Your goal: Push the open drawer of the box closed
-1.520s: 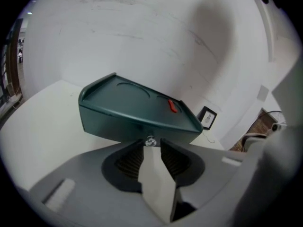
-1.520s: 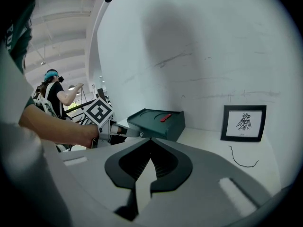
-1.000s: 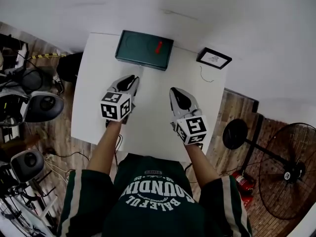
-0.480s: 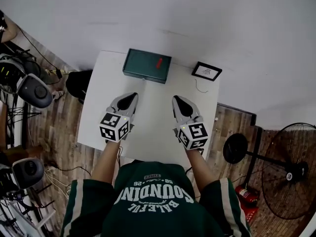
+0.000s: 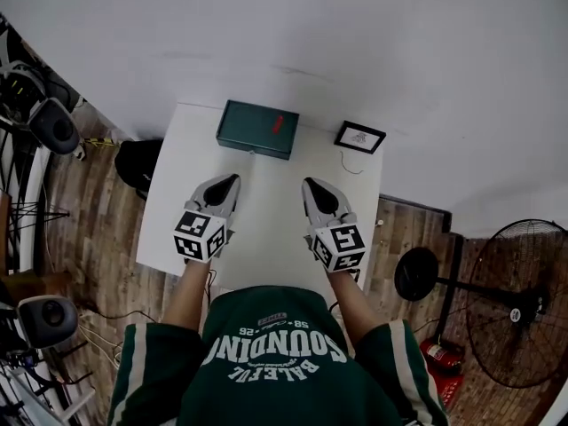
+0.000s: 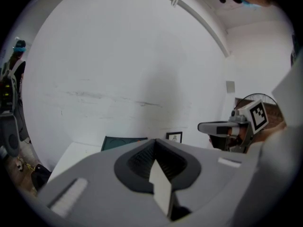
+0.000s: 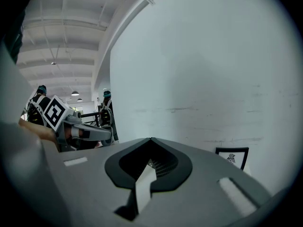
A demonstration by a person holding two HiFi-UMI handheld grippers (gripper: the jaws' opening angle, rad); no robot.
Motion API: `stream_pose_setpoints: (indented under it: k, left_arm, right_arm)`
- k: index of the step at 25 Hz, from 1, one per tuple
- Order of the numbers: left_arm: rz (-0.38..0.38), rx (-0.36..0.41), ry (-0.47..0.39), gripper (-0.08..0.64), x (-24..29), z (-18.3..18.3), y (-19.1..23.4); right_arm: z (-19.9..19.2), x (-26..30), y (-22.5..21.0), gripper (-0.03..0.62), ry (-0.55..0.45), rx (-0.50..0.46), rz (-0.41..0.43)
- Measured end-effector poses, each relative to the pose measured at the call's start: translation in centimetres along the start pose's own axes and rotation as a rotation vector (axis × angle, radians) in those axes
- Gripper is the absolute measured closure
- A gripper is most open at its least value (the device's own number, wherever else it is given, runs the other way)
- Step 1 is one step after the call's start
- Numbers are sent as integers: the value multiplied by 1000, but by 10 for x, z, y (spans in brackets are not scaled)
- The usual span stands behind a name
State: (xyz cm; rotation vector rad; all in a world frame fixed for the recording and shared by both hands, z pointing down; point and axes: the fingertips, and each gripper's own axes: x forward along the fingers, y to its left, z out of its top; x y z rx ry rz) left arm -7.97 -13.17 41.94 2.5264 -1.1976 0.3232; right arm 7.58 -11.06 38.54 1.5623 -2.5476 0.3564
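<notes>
The dark green box (image 5: 257, 129) with a small red piece on its lid sits at the far edge of the white table (image 5: 266, 220), against the wall. Its top edge (image 6: 124, 141) also shows in the left gripper view. My left gripper (image 5: 224, 187) is held above the table's near left part, well short of the box, jaws shut with nothing between them. My right gripper (image 5: 316, 191) hovers beside it on the right, jaws together and empty. Both point toward the wall. Whether the drawer stands out from the box cannot be made out.
A small black picture frame (image 5: 359, 137) stands at the table's far right corner with a thin cord by it. Camera gear and stands (image 5: 40, 122) crowd the floor to the left. A fan (image 5: 510, 304) and a black stand are on the right.
The head view has pulled back, so the table and box look smaller. Both grippers have drawn nearer the person, farther from the box. The left jaws look closed now.
</notes>
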Motion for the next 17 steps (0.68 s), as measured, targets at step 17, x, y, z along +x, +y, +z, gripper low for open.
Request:
stream_pose_setpoints:
  k: [17]
  left_arm:
    - [-10,-17,22,508,10,-9,2]
  right_arm:
    - [-12,3,3,591,25,7,8]
